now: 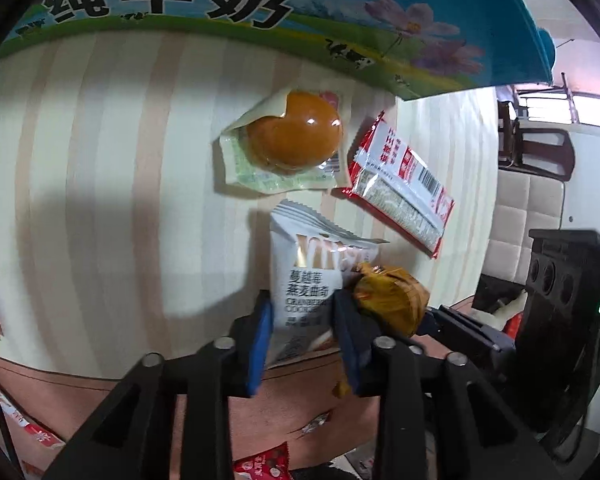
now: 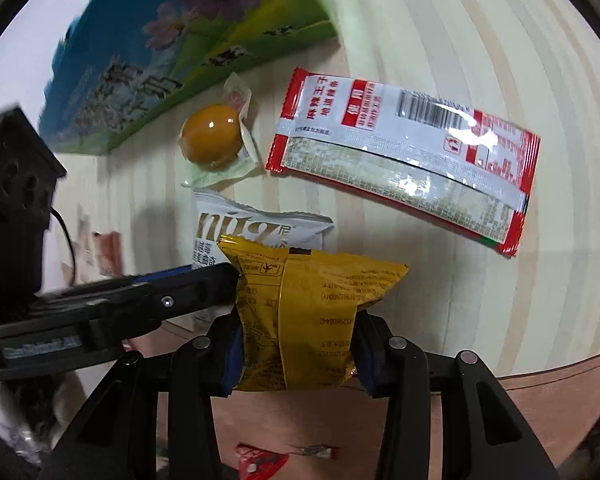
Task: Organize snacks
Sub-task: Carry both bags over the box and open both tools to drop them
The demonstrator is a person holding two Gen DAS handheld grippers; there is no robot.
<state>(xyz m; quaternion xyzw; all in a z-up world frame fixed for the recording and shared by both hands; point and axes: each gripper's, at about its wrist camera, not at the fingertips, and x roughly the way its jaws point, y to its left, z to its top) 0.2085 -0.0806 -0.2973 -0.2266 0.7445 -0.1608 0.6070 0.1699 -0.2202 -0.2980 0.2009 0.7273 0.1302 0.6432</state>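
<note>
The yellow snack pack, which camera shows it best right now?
The right wrist view. There the yellow snack pack fills the centre, its printed back seam facing the camera, gripped between the right gripper jaws. The left wrist view shows only a crumpled end of it, partly hidden behind the white cookie packet.

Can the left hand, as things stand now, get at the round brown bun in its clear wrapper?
Probably not at once: the left tongs already hold the white cranberry cookie packet. The table between it and the round brown bun looks free, so after setting the packet down, likely yes.
</note>
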